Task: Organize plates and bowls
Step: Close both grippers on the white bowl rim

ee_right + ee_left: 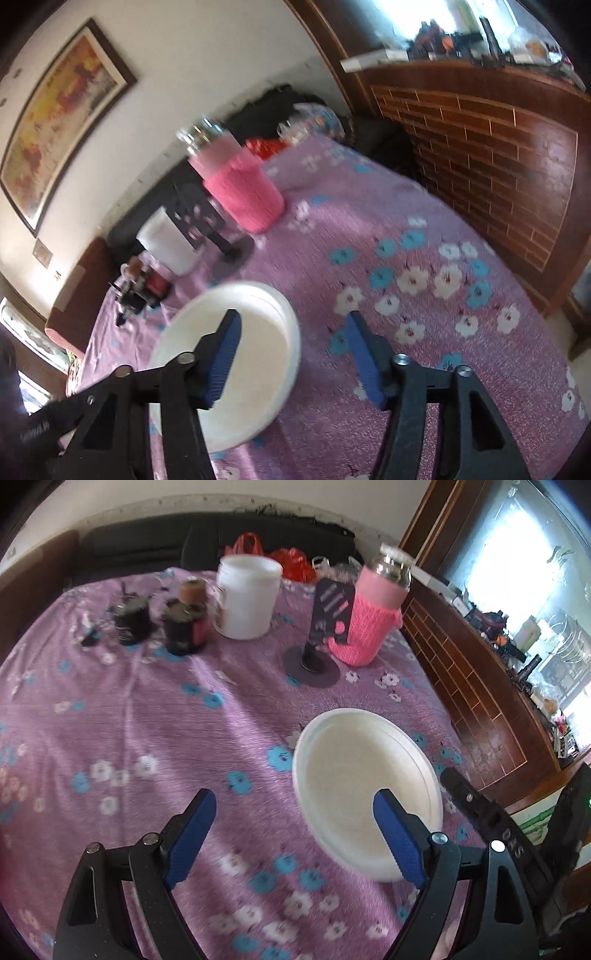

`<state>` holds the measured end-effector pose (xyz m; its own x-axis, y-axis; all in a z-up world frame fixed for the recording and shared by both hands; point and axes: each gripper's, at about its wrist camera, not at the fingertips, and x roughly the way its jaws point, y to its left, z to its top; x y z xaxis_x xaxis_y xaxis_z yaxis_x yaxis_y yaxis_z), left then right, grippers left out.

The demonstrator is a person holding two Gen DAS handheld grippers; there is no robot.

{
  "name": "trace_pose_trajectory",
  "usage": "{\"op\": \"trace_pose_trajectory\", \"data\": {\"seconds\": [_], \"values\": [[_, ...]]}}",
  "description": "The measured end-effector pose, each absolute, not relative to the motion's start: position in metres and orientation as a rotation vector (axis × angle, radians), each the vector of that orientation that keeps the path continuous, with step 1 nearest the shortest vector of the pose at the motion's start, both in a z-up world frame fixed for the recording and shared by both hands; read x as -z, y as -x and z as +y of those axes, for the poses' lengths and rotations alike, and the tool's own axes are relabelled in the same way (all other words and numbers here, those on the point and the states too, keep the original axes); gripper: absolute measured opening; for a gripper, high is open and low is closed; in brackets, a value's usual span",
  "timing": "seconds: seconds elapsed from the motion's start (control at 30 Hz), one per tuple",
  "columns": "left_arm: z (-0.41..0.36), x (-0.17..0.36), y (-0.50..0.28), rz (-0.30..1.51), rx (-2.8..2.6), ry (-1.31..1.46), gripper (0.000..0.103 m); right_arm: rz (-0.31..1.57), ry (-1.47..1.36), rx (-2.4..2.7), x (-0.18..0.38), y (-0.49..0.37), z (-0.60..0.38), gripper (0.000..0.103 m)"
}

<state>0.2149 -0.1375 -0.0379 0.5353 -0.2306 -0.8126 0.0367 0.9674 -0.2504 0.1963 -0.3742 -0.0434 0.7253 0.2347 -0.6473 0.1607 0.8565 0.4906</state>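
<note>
Across the whole surface [155, 716] lies a purple cloth printed with blue and white flowers, and everything stands on it. Largest of the things is the white plate [364, 779], shallow-rimmed and with nothing in it, lying flat near the right-hand edge as the left wrist view sees it. Next, at the far side, stands a white tub [247, 594] with an open top (its inside cannot be seen from this angle), and to its right a flask in a pink knitted sleeve [373, 616] with a shiny metal cap. Just in front of the flask is a dark phone stand [325, 627] on a round base. Left of the tub sit two small dark jars [184, 627], lids on, possibly with a brown-capped one behind them; blur hides the detail.

Both tongs are open and grip nothing. On the left tongs [295, 808] the right-hand finger overlaps the plate's near part in view; whether it touches is unclear. The right tongs [291, 332] straddle the plate's rim, one finger over the plate, the other over the cloth.
</note>
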Motion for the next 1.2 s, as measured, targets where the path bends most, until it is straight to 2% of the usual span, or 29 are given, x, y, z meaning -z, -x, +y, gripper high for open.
{"op": "trace_pose_trajectory", "data": {"seconds": [0.03, 0.3, 0.53, 0.6, 0.67, 0.73, 0.87, 0.93, 1.2], "values": [[-0.143, 0.042, -0.221, 1.009, 0.151, 0.196, 0.086, 0.783, -0.573, -0.050, 0.048, -0.197, -0.376, 0.054], [-0.165, 0.062, -0.246, 1.057, 0.151, 0.169, 0.086, 0.859, -0.676, -0.091, 0.070, -0.205, -0.384, 0.051], [-0.167, 0.070, -0.259, 1.064, 0.129, 0.127, 0.085, 0.901, -0.630, -0.105, 0.074, -0.210, -0.370, 0.043], [-0.166, 0.072, -0.263, 1.075, 0.139, 0.120, 0.070, 0.910, -0.634, -0.108, 0.076, -0.211, -0.369, 0.041], [-0.168, 0.075, -0.268, 1.104, 0.162, 0.105, 0.031, 0.914, -0.638, -0.111, 0.078, -0.212, -0.369, 0.039], [-0.166, 0.076, -0.269, 1.122, 0.175, 0.116, 0.021, 0.917, -0.640, -0.118, 0.078, -0.213, -0.368, 0.034], [-0.165, 0.073, -0.267, 1.104, 0.172, 0.117, 0.020, 0.929, -0.643, -0.135, 0.080, -0.214, -0.364, 0.026], [-0.166, 0.070, -0.265, 1.092, 0.174, 0.118, 0.020, 0.934, -0.646, -0.146, 0.080, -0.214, -0.363, 0.016], [-0.169, 0.061, -0.251, 1.056, 0.162, 0.068, 0.020, 0.891, -0.637, -0.147, 0.073, -0.210, -0.362, 0.014]]}}
